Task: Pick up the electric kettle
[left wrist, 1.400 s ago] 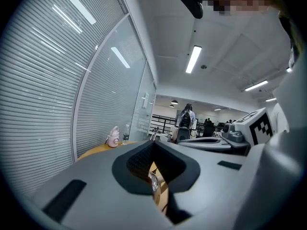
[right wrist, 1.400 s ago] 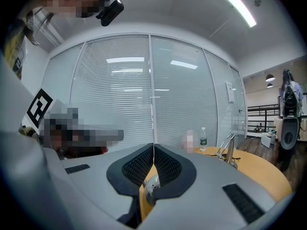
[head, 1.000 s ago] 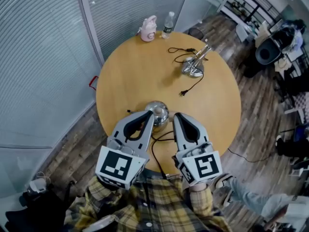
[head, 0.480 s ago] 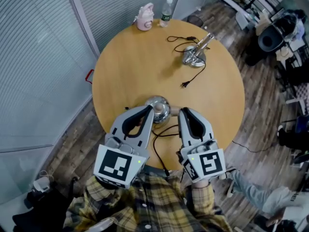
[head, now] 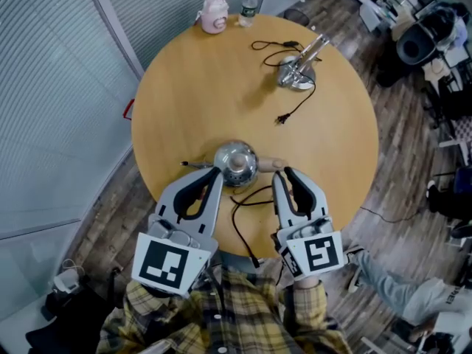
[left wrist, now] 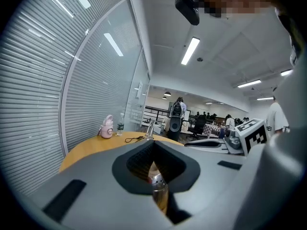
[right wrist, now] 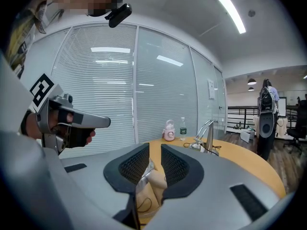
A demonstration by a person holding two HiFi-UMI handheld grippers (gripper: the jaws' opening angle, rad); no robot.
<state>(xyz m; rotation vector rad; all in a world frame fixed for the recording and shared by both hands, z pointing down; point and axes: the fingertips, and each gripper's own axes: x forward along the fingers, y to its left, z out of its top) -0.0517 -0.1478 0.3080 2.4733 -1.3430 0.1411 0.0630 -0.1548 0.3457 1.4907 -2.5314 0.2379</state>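
The electric kettle (head: 236, 164) stands near the edge of a round wooden table (head: 221, 87) beside blinded glass walls (head: 51, 87). The left gripper (head: 214, 171) is closed and empty. The right gripper (head: 285, 172) jaws have just been opening slightly, nothing between them.

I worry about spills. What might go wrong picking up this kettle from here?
The right gripper jaws have just been opening but stand only slightly apart, the kettle's wooden handle ahead of them, not between; they may shove the electric kettle instead of gripping. The black cord trails over the table edge and could snag on lifting.
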